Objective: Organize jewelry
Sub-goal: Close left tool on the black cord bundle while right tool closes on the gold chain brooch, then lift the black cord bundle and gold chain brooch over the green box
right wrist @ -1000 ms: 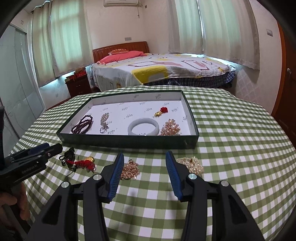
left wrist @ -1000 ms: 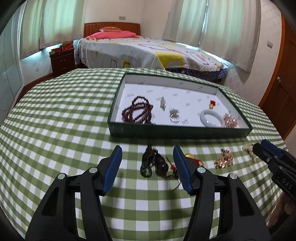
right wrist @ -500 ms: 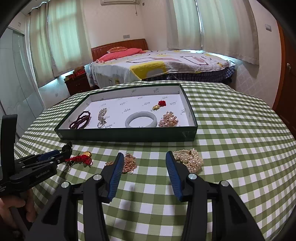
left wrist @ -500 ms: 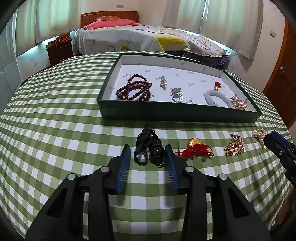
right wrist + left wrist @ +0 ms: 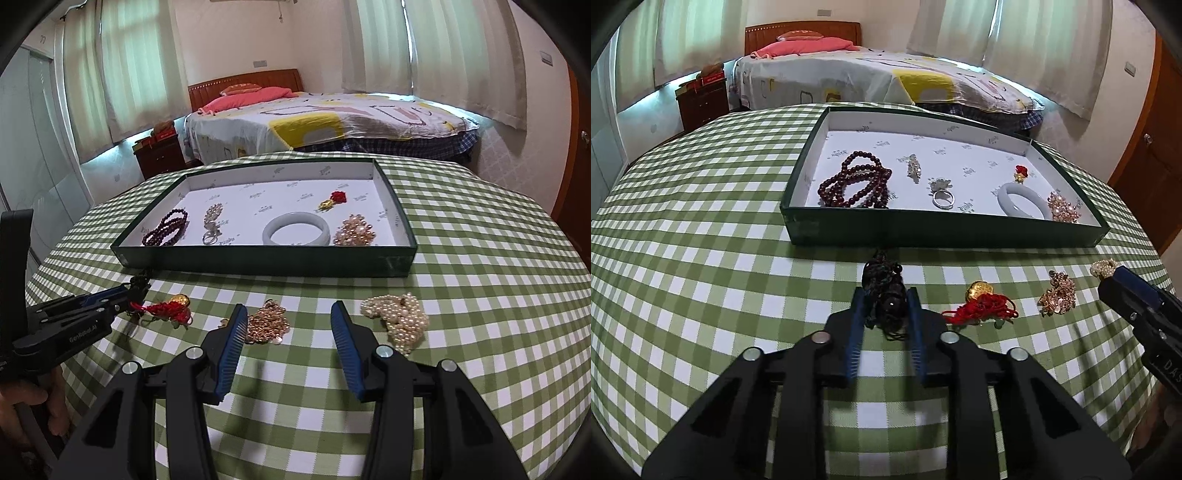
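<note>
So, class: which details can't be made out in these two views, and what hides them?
- Left wrist view: the white bangle's near edge, behind the tray wall.
- Left wrist view: the dark bead bundle's sides, covered by the left gripper, which has just been closing on it.
- Right wrist view: the hand, cut by the frame edge.

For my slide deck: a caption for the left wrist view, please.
Left gripper closing on a dark beaded bracelet before the green jewelry tray.

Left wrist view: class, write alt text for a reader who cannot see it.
The left tongs have just been closing on a dark beaded bracelet lying on a green checked tablecloth. Behind it, a green tray holds sorted jewelry.
</note>
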Tool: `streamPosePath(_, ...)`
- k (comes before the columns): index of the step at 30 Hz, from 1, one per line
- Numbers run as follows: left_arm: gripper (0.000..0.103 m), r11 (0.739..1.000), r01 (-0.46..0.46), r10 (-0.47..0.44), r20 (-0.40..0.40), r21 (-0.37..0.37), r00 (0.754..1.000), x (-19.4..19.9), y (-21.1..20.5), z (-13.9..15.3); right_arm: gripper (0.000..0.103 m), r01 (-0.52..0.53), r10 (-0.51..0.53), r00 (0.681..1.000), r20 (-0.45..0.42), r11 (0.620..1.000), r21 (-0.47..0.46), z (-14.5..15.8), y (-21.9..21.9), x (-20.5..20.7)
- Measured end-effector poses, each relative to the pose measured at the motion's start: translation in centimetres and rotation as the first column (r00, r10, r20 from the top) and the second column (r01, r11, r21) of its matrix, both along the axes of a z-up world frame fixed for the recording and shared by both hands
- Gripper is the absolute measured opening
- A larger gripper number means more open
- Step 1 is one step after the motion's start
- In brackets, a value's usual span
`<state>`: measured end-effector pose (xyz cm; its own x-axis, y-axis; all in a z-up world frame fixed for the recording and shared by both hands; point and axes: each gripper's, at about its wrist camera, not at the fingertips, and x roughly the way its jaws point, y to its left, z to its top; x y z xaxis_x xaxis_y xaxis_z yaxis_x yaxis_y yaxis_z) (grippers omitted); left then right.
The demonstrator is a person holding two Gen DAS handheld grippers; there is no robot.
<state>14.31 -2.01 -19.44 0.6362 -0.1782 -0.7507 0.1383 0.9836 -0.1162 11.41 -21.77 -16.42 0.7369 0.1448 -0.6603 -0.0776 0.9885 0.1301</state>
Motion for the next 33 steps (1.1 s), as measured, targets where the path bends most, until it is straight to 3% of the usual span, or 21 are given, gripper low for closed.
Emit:
streamPosePath(4, 0.020, 1.000, -0.006, 0.006, 0.002, -0.014, 1.000, 0.2, 0.6, 0.1, 0.053, -0.013, 0.012, 1.000, -0.023, 1.000, -0.013, -0.4, 0.7, 0.8)
streamPosePath(17, 0.020, 0.999, -0.040, 0.041, 0.043, -0.037, 0.998, -0.2, 2.3, 1.3, 0.052, -0.026, 0.019, 0.992, -0.122, 0.998, -0.056, -2.1, 2.2, 3.2)
streamPosePath(24, 0.020, 0.998, -0.039, 0.040, 0.033, -0.045, 0.999, -0.3, 2.4, 1.1, 0.017, -0.077, 0.073, 0.990, -0.123, 0.997, -0.027, -2.1, 2.9, 2.8)
streamPosePath(33, 0.020, 0.998, -0.041, 0.043, 0.034, -0.043, 0.999, -0.4, 2.3, 1.0, 0.010, -0.072, 0.071, 0.991, -0.111, 0.997, -0.011, -1.8, 2.5, 2.7)
